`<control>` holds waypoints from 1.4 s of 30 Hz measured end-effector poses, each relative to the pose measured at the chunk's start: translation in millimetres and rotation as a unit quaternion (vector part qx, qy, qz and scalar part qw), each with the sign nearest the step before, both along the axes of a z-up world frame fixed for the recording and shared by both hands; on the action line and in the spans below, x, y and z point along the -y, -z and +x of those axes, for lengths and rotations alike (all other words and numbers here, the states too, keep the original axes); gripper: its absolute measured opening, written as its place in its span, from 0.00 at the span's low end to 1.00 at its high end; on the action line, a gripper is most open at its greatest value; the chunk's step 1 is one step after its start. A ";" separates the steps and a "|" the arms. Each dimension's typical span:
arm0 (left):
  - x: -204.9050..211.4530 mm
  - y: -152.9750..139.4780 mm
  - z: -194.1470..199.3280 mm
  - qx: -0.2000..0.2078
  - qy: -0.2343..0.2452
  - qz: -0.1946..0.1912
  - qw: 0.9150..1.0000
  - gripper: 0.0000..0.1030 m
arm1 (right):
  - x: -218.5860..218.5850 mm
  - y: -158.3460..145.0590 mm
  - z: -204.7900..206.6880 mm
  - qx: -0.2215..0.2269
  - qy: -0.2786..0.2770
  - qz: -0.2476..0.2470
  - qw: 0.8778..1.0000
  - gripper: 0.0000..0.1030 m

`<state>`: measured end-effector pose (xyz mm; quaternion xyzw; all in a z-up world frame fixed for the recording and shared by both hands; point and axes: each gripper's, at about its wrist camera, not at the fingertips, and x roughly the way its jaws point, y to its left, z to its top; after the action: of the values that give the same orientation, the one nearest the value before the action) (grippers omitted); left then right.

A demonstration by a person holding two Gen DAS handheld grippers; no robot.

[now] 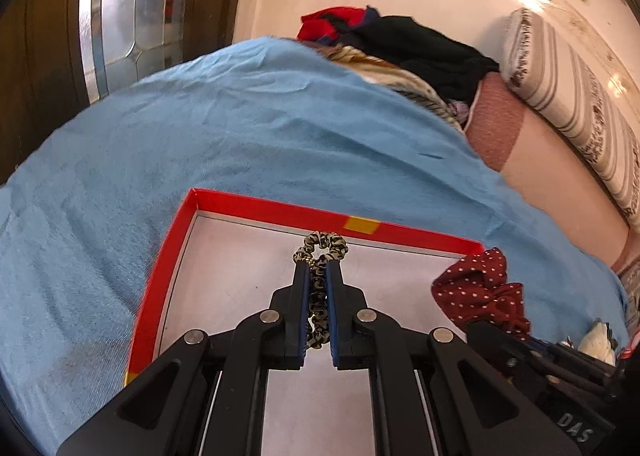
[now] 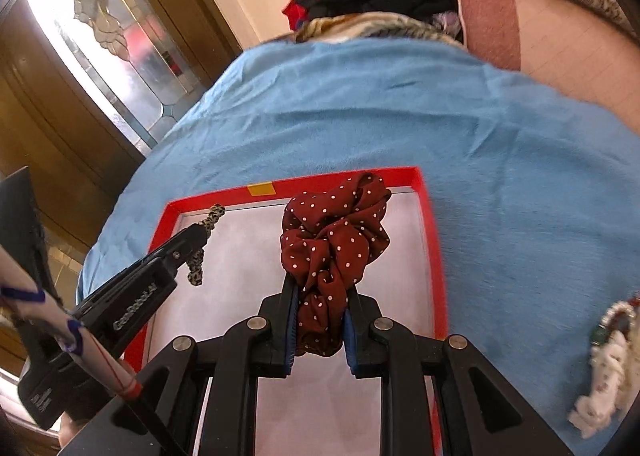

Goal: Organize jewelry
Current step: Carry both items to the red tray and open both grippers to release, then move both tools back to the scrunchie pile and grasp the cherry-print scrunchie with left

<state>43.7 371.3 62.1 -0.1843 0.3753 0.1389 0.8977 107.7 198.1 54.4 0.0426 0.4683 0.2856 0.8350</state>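
The left gripper (image 1: 319, 268) is closed tight on a thin spotted scrunchie (image 1: 320, 252). Part of its loop pokes out past the fingertips, and the rest hangs back between the fingers. The right gripper (image 2: 320, 284) is squeezed shut on a big red scrunchie (image 2: 334, 232) with white dots. Most of that one puffs out in front of the fingers, and a bit hangs down between them.

Both scrunchies are up in the air over the red box (image 1: 160, 268). The box sits on a blue cloth (image 1: 240, 128). Its white floor lies right under both sets of fingers, and its far wall is just past the fingertips. The red scrunchie hangs near the box's right side, and the thin one is further left.

The job now looks like dropping both scrunchies into the box. To do it well, bring each gripper lower first, so the scrunchies are close to the floor before the fingers open. That way they should not bounce or roll out. Keep the fingertips on the near side of the far wall. Keep the two grippers apart so each scrunchie gets its own spot. The red one is puffy and may cling to the pads, so open wide and lift straight up. A white frilly thing (image 2: 604, 368) lies on the cloth to the right of the right fingers, outside the box.
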 end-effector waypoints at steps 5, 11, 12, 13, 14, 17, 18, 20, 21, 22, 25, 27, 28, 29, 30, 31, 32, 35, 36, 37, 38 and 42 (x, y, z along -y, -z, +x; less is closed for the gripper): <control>2.7 4.9 5.4 -0.014 0.003 0.000 1.000 0.07 | -16.3 11.7 10.3 -0.005 -0.001 -0.013 1.000 0.22; 5.4 9.6 8.9 -0.026 0.004 0.001 1.000 0.20 | -22.1 19.5 15.6 -0.010 -0.002 -0.014 1.000 0.34; 5.6 9.7 9.0 -0.027 0.003 0.003 1.000 0.25 | -22.1 21.1 16.4 -0.011 -0.001 -0.014 1.000 0.40; 5.5 9.3 8.7 -0.026 -0.003 0.007 1.000 0.33 | -20.7 21.5 16.6 -0.010 0.001 -0.014 1.000 0.44; 5.0 8.5 7.6 -0.025 -0.009 0.010 1.000 0.38 | -18.3 21.4 16.9 -0.010 0.005 -0.014 1.000 0.47; 2.5 5.7 4.7 -0.017 -0.015 0.003 1.000 0.45 | -8.7 20.7 17.9 -0.019 0.011 0.003 1.000 0.59; 2.7 4.5 4.0 -0.015 -0.016 0.005 1.000 0.45 | -6.5 20.2 16.7 -0.019 0.010 0.007 1.000 0.60; 1.6 0.8 1.8 -0.009 -0.020 0.008 1.000 0.46 | -0.9 17.9 13.0 -0.011 0.011 0.004 1.000 0.60; 0.6 -2.8 -0.4 -0.002 -0.025 0.010 1.000 0.46 | 2.3 17.8 10.3 -0.007 0.012 0.008 1.000 0.62; -0.9 -6.7 -3.0 0.006 -0.031 0.012 0.999 0.46 | 4.4 18.2 7.4 -0.003 0.013 0.012 1.000 0.63; -7.3 -19.5 -12.9 0.032 -0.054 0.020 0.998 0.46 | 5.7 22.9 -4.1 0.003 0.014 0.014 1.000 0.63; -11.1 -24.2 -17.8 0.040 -0.062 0.021 0.997 0.46 | 3.0 25.1 -11.2 0.011 0.014 0.003 1.000 0.63; -12.3 -25.5 -19.1 0.042 -0.064 0.023 0.997 0.46 | 1.1 24.4 -15.2 0.019 0.014 -0.004 1.000 0.63; -13.7 -26.7 -20.1 0.041 -0.065 0.024 0.997 0.46 | -0.8 23.3 -18.9 0.023 0.015 -0.010 1.000 0.63; -14.7 -28.0 -21.4 0.043 -0.066 0.024 0.997 0.46 | -1.1 23.0 -20.4 0.024 0.015 -0.012 1.000 0.63; -15.5 -29.3 -22.7 0.045 -0.066 0.024 0.996 0.46 | -2.2 22.8 -24.7 0.021 0.015 -0.011 1.000 0.63; -16.1 -30.9 -23.6 0.047 -0.067 0.024 0.996 0.46 | -2.6 23.0 -28.6 0.018 0.015 -0.008 1.000 0.63; -13.8 -34.4 -25.3 0.050 -0.065 0.027 0.996 0.46 | -2.0 19.1 -40.4 0.025 0.014 -0.001 1.000 0.63; -11.6 -35.7 -25.3 0.051 -0.062 0.027 0.996 0.46 | 3.7 14.2 -42.8 0.033 0.022 0.012 0.999 0.63; -9.4 -37.1 -26.0 0.053 -0.059 0.028 0.996 0.46 | 11.5 7.9 -44.4 0.038 0.032 0.022 0.998 0.63; -6.0 -39.3 -26.7 0.056 -0.056 0.031 0.996 0.46 | 16.3 4.0 -44.6 0.040 0.038 0.027 0.998 0.63; 10.3 -45.3 -27.7 0.064 -0.040 0.040 0.996 0.46 | 52.8 -22.2 -55.8 0.059 0.058 0.055 0.995 0.65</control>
<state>15.9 360.9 107.4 -0.1714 0.3035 0.1780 0.9202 51.8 145.3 76.6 0.0982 0.3989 0.2641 0.8726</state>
